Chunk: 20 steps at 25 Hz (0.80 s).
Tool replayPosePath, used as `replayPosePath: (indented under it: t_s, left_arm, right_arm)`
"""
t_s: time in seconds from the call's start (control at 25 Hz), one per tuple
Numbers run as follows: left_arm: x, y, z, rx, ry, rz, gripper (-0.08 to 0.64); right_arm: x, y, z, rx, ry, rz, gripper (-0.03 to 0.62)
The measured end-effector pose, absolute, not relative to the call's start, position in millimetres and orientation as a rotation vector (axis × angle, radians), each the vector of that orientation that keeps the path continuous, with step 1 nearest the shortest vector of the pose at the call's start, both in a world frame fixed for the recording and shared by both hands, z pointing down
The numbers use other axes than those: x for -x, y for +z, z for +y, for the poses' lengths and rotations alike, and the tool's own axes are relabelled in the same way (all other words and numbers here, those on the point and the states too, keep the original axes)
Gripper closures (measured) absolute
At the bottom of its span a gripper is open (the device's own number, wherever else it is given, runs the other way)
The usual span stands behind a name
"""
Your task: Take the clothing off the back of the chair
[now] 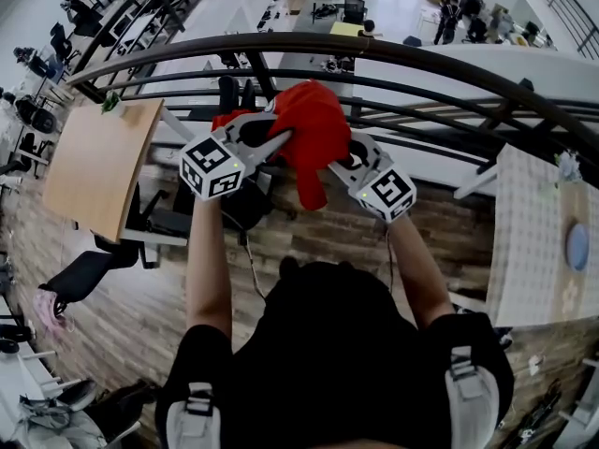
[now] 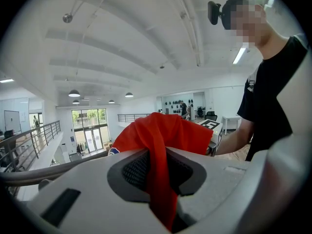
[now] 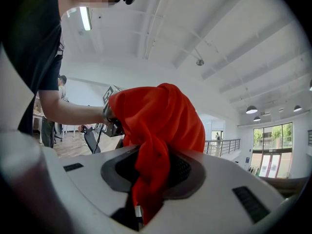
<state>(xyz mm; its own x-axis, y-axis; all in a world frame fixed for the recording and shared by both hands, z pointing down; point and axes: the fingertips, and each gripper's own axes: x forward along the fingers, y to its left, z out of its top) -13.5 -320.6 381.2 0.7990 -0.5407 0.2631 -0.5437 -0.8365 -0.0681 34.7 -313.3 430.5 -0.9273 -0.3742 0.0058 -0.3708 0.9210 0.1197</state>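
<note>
Fingers point(image 2: 130, 172), four, on one red garment point(image 1: 314, 129)

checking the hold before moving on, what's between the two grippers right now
The red garment spans it, bunched, pinched by the left gripper and the right gripper; the head view shows this.

The red garment point(image 1: 314, 134) is soft, matt cloth, creased where it bunches. The left gripper point(image 2: 158, 174) and right gripper point(image 3: 146, 177) have smooth, matt pale-grey plastic shells with dark ribbed pads point(image 2: 135, 172), probably rubber. At twelve o'clock the railing point(image 1: 440, 64) is dark, faintly glossy metal. At nine o'clock a tabletop point(image 1: 94, 166) is matt pale wood.
</note>
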Motion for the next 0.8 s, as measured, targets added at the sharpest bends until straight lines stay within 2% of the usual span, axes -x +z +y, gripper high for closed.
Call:
replayPosePath:
  t_s: [0.44,0.8]
  left_arm:
    - [-43,411,-312,-2.943,0.411,-0.846,0.492]
    - [-60,439,-301,-2.88,0.393,-0.862,0.492]
  right_arm:
    - [-88,453,-307,-0.612,-0.161,-3.012,0.485]
    - [-106,477,-299,-0.593,-0.114,-2.992,0.486]
